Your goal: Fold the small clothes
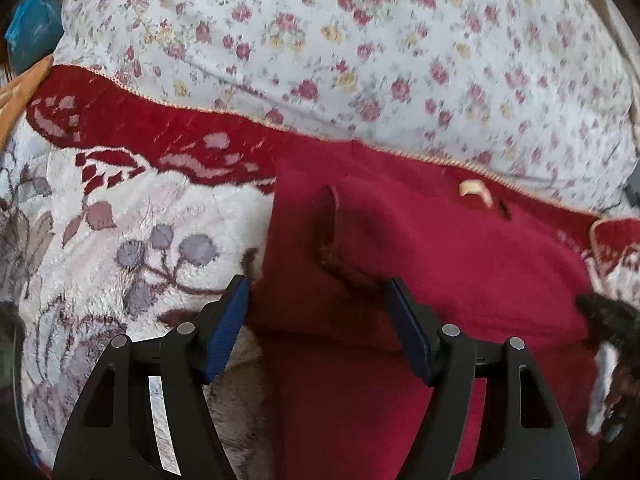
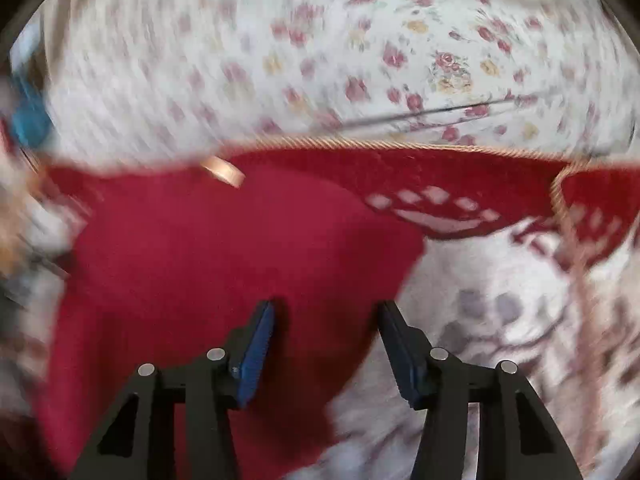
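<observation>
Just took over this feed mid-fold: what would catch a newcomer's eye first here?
The crimson garment dominates, spread over a plush blanket with a red border and grey flowers. Behind it lies a white sheet with small roses. Both the left gripper and right gripper are open above the garment's edges.

A plush blanket (image 1: 120, 248), cream with grey-mauve berries and leaves and a deep red border edged in orange cord, fills the lower half of both views. Above it, across the upper frame, lies a white quilt (image 1: 360, 40) printed with small pink and yellow roses. Something blue (image 1: 32, 36) sits at the upper left, blurred
</observation>
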